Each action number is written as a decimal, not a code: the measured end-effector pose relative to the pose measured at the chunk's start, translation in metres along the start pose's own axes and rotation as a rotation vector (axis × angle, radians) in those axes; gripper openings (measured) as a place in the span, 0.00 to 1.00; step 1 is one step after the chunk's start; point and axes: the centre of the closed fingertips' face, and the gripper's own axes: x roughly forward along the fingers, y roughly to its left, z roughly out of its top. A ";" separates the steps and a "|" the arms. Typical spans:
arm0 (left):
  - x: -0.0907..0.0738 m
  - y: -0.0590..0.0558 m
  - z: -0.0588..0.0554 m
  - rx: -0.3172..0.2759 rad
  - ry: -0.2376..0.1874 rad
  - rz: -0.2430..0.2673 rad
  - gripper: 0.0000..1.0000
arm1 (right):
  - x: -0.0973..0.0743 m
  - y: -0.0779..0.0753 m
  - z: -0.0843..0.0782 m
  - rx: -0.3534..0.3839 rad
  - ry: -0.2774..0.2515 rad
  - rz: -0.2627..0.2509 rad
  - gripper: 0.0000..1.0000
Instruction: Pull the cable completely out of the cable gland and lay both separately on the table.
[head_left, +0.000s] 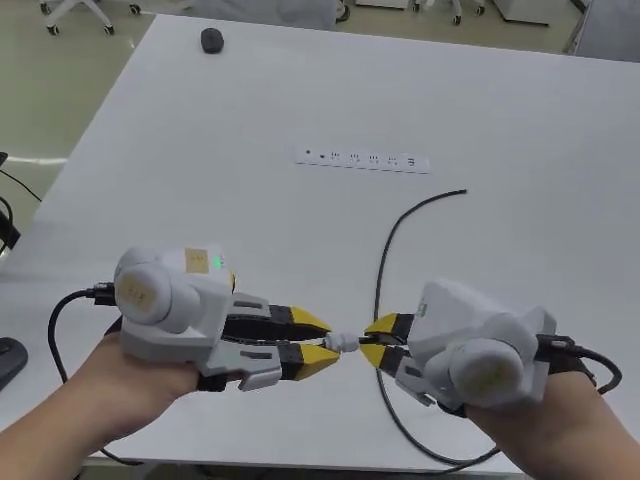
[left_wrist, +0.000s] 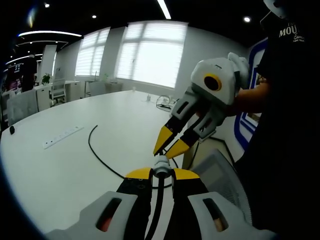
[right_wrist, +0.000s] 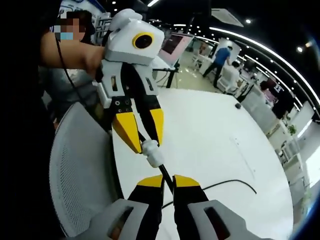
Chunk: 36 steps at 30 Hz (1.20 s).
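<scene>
The table (head_left: 250, 100) carried the slack cable (head_left: 382, 262), which trailed away beyond the right gripper (head_left: 374, 341). That gripper's jaws were pinched on the cable just behind the cable gland (head_left: 345, 342). The left gripper (head_left: 328, 344) met it tip to tip, clamped on the gland. The gland's long axis ran straight between the two, so a pull apart along that line seemed due.
</scene>
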 end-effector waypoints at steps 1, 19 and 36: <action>-0.001 0.001 0.000 -0.001 -0.002 0.001 0.15 | -0.001 -0.003 -0.002 0.028 -0.004 -0.006 0.01; -0.004 0.005 0.004 0.023 -0.007 0.021 0.15 | -0.004 -0.039 -0.060 0.424 -0.011 -0.075 0.02; -0.005 0.006 0.001 0.032 0.009 0.027 0.15 | -0.005 -0.040 -0.066 0.403 -0.016 -0.084 0.03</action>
